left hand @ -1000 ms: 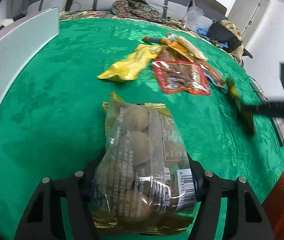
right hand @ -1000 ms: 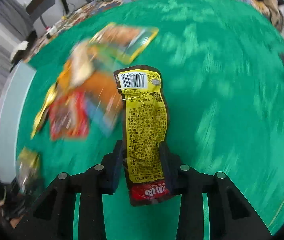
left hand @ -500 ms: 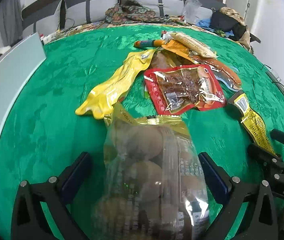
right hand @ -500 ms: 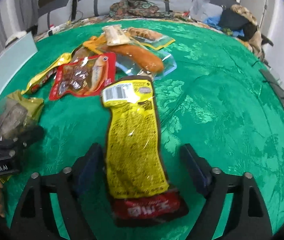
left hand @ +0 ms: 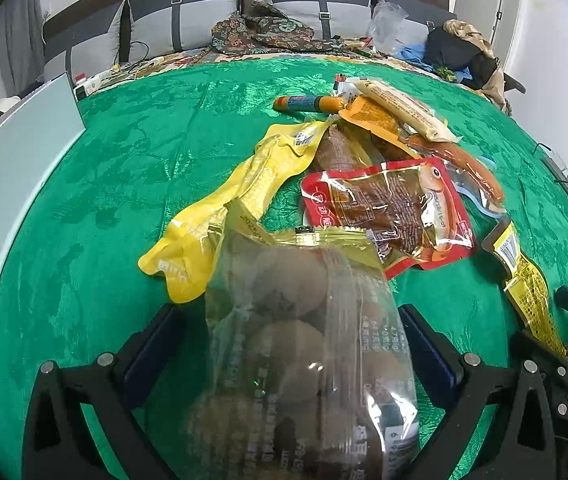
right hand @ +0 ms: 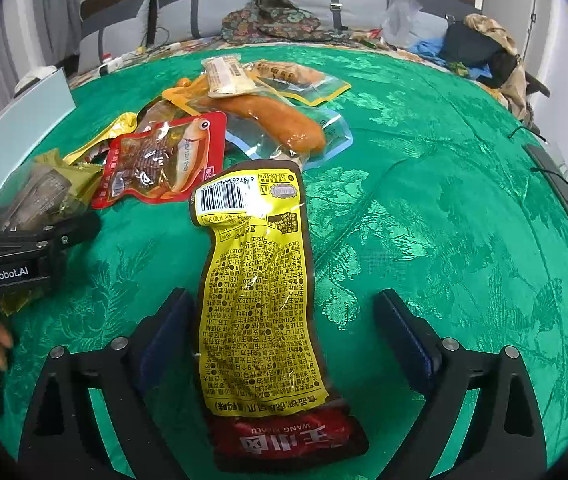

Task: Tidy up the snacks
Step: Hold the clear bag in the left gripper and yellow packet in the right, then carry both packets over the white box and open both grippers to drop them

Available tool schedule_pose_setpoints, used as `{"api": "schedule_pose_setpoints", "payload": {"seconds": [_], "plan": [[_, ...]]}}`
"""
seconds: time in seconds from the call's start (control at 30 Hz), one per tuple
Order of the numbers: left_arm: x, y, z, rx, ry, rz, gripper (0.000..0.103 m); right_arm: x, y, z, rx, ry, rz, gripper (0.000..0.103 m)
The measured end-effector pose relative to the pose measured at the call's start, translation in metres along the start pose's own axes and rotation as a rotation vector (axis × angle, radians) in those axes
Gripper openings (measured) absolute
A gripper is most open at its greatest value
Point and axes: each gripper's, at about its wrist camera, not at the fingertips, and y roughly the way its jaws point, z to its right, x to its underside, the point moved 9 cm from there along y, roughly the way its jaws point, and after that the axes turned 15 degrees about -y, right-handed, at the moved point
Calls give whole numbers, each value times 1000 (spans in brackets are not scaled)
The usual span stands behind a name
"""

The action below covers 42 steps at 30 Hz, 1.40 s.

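Observation:
My left gripper (left hand: 290,340) is open, its jaws wide on either side of a clear bag of brown round snacks (left hand: 304,344) that lies between them on the green cloth. My right gripper (right hand: 284,324) is open too, with a yellow and brown snack pouch (right hand: 259,292) lying between its spread jaws. That pouch also shows at the right of the left wrist view (left hand: 528,292). The bag of round snacks shows at the left of the right wrist view (right hand: 39,196). A pile of snacks lies beyond: a red fish pack (left hand: 388,208), a long yellow pack (left hand: 243,196), a sausage (right hand: 271,120).
The table wears a green patterned cloth (right hand: 444,200). A pale grey board (left hand: 7,160) stands along the left edge. An orange stick snack (left hand: 308,103) lies at the far side of the pile. A sofa with cushions and clothes (left hand: 267,32) stands behind the table.
Both grippers were shut on their packs a second ago. Both have opened, and the bag of round snacks and the yellow pouch now lie on the cloth near the pile.

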Motion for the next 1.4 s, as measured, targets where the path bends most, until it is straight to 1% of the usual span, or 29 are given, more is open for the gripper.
{"api": "schedule_pose_setpoints", "payload": {"seconds": [1.17,1.23,1.4], "plan": [[1,0,2,-4,3,1,103,0,0,0,1,0,-3,95],[1,0,2,-4,3,1,103,1,0,1,-5,2,-35,95],[1,0,2,-4,4,1,103,-4,8,4,-36,12,-176,95]]}}
